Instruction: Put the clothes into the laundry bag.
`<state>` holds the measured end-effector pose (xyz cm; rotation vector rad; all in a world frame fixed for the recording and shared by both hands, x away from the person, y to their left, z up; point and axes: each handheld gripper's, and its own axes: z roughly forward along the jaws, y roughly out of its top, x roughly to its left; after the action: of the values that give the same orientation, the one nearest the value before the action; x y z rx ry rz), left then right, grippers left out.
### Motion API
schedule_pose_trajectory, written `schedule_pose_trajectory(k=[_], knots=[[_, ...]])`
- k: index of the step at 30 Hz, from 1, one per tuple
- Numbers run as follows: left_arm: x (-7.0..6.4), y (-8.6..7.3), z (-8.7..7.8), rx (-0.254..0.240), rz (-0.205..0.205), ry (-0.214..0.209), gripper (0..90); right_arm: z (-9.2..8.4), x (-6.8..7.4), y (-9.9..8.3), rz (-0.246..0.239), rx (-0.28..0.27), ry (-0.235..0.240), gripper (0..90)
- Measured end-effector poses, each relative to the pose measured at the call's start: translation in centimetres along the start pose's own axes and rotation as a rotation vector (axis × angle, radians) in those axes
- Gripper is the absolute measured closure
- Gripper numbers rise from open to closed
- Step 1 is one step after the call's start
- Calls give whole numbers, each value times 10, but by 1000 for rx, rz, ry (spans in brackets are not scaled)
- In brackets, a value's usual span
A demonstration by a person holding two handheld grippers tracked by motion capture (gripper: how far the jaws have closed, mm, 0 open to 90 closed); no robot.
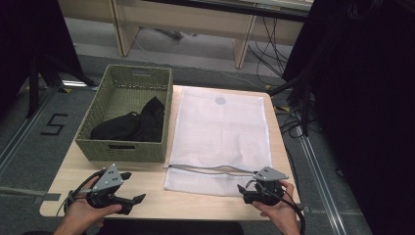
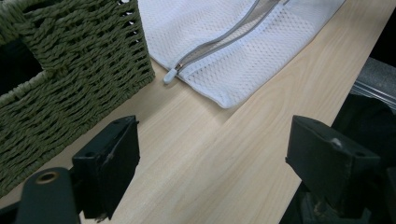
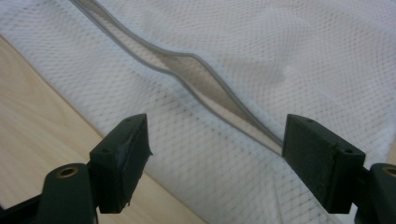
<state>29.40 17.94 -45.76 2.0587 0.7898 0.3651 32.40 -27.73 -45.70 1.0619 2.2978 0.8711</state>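
Both grippers poised at the mesh laundry bag's zipper

Left of the mesh laundry bag [image 1: 220, 139], the basket [image 1: 98, 147] holds dark clothing [image 1: 132, 125]; left gripper [image 1: 134, 188] hovers wide, empty; right gripper [image 1: 247, 193], wide open, empty, straddles the part-open zipper [image 3: 205, 88], probably to spread it.

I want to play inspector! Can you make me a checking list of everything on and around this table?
Surface: light wooden table, bare along its near edge.
Job's things: white mesh laundry bag lying flat, its zipper partly open; green woven basket beside it, holding black clothing.
Clutter: nothing seen.
Grippers: left gripper open, above bare table near the basket; right gripper open, over the bag's near edge by the zipper.
Cables: one trails from each gripper; more hang beyond the table's right side.
Surroundings: grey floor marked 5, wooden furniture behind.
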Motion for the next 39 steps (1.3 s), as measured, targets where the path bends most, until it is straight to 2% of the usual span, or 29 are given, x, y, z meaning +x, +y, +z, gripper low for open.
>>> schedule_pose_trajectory(k=[2,3,4,5,7,10,14,17,19,23,24,26,29,30,31,34,36,37,38,39], knots=[[0,0,0,-6,-4,-2,169,3,-3,2,-1,12,-7,236],[0,0,0,-6,-4,-2,169,6,-7,3,-30,3,-17,236],[-1,1,0,-6,-13,3,169,6,-7,3,-30,3,-17,236],[-2,1,0,-7,-13,4,169,8,-8,4,-7,19,-16,238],[-2,0,1,3,-18,6,169,15,-11,8,-16,27,-30,251],[0,1,0,3,5,5,169,23,-14,13,-38,52,-33,259],[-1,0,1,-3,-9,13,169,47,-19,27,-89,95,-47,287],[-1,-1,2,-8,-17,0,169,58,-19,32,-111,120,-41,302],[-1,0,2,-3,-10,3,169,66,-20,34,-139,143,-32,303],[-1,0,1,2,-10,12,169,77,-20,37,-162,164,-33,315],[-2,0,2,-6,-11,12,169,79,-18,38,-144,168,-33,322],[-2,-1,2,-6,-17,7,169,85,-17,41,-169,188,-32,337],[-1,0,1,3,-3,13,169,95,-14,46,-209,205,-40,358],[0,0,1,2,0,11,169,98,-12,48,-208,208,-50,373],[1,0,0,14,23,12,169,101,-11,50,-219,206,-54,389],[2,0,0,10,25,12,169,107,-9,57,-237,202,-72,466],[1,0,0,13,23,12,169,109,-8,62,-230,189,-79,520],[0,0,1,1,-1,15,169,111,-8,64,-229,181,-70,540],[0,0,1,3,1,15,169,112,-7,67,-221,175,-74,568],[1,0,0,15,20,13,169,113,-6,68,-219,169,-78,602]])
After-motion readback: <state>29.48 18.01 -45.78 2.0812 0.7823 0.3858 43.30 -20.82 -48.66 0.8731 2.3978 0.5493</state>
